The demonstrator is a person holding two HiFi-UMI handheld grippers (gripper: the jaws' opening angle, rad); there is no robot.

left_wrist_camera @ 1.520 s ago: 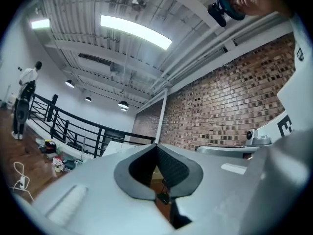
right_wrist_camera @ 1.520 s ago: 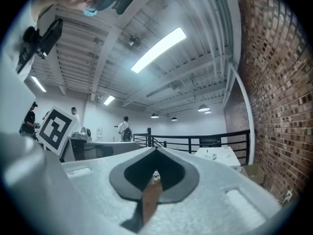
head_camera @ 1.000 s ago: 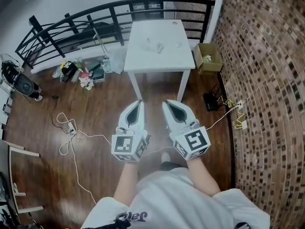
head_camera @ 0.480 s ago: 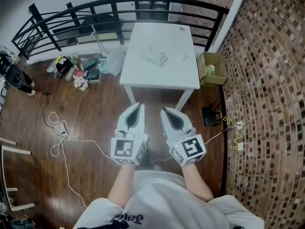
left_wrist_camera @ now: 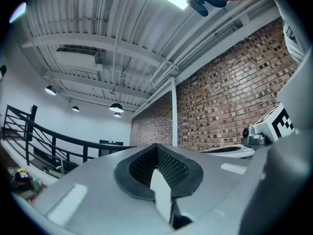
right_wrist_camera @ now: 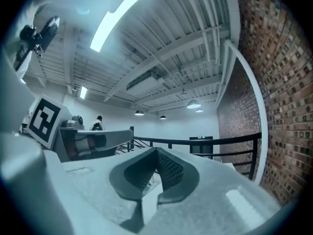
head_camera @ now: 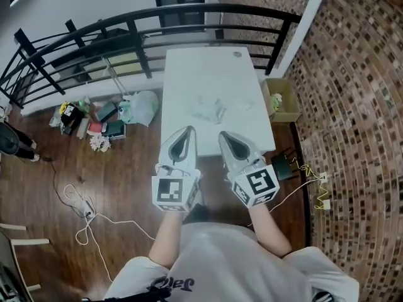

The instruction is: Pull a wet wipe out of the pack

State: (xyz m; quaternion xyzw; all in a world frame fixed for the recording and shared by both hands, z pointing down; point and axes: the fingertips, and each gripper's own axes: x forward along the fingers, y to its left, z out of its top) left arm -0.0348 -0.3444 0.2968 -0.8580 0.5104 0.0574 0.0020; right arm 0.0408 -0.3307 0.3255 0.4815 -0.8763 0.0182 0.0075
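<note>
Nearest to us is our own white shirt [head_camera: 233,263], with 2 bare forearms reaching forward from it. The left gripper [head_camera: 187,130] and the right gripper [head_camera: 222,134] sit side by side, close but not touching, each with its marker cube [head_camera: 174,194] at the wrist end. Both point ahead, roughly level. In the left gripper view the dark ribbed pads [left_wrist_camera: 168,166] meet along 1 line with nothing between them, so those jaws are together and empty. The right gripper view shows the same: pads pressed against each other, nothing held. Each gripper view also catches the other gripper at its side.

In the head view the tips of both grippers overlap the near edge of a white table [head_camera: 189,74]. The wet wipe pack [head_camera: 210,109] shows only as a pale, crumpled patch near the middle of the table top, ahead of both grippers and apart from them; we cannot make out any detail on it. A small round thing [head_camera: 237,54] lies near the far edge.

Just right of the table stands an open cardboard box [head_camera: 288,102]. On the wooden floor to the left we see a heap of clutter [head_camera: 94,115] and a white cable [head_camera: 88,212]. Beyond the table runs a black railing [head_camera: 126,27], and a brick wall [head_camera: 352,106] fills the right.
</note>
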